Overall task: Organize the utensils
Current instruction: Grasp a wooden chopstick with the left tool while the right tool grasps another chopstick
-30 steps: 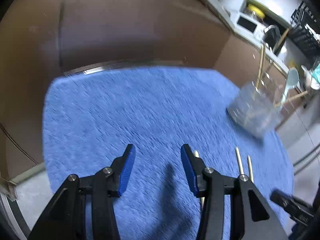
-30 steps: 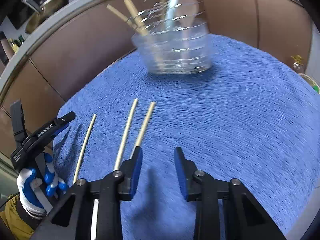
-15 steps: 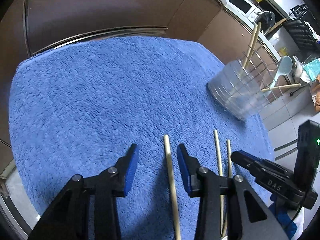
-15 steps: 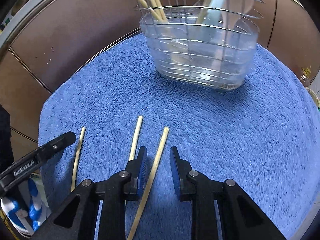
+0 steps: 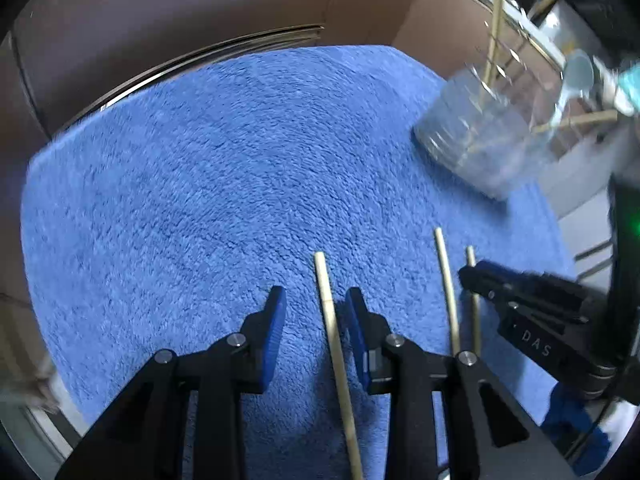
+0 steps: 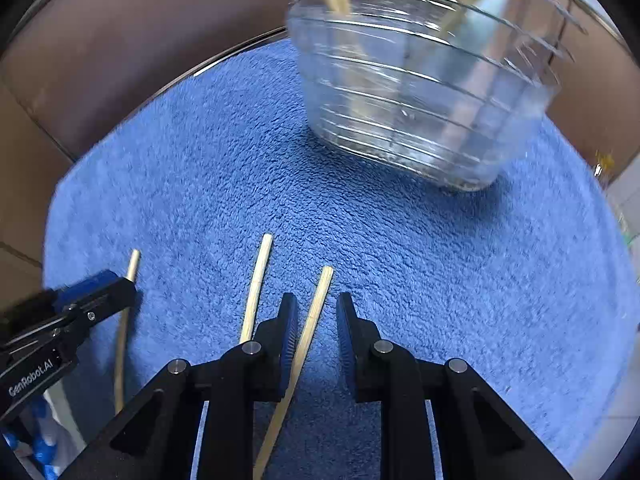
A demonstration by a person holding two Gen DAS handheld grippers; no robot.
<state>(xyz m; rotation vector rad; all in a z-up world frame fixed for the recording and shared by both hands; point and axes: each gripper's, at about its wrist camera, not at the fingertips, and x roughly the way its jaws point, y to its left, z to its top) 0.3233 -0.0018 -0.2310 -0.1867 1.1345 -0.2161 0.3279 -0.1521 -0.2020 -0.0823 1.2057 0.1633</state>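
Note:
Three wooden chopsticks lie on a blue towel (image 5: 180, 184). My left gripper (image 5: 316, 312) is open and straddles the left chopstick (image 5: 332, 328), which runs between its blue pads. My right gripper (image 6: 314, 320) is open and straddles the right chopstick (image 6: 310, 328). The middle chopstick (image 6: 256, 284) lies just left of the right gripper's left finger. A clear utensil holder with a wire rim (image 6: 416, 96) stands at the far right of the towel, with several chopsticks and a pale spoon in it; it also shows in the left wrist view (image 5: 492, 136).
Brown cabinet fronts (image 5: 180, 12) rise behind the towel. The other gripper's body shows at the side of each view (image 5: 552, 320) (image 6: 48, 332). A kitchen counter with appliances is at the far upper right in the left wrist view.
Both grippers have moved forward and down along the chopsticks. Each now has a chopstick between its open pads. The holder looks closer in the right wrist view.

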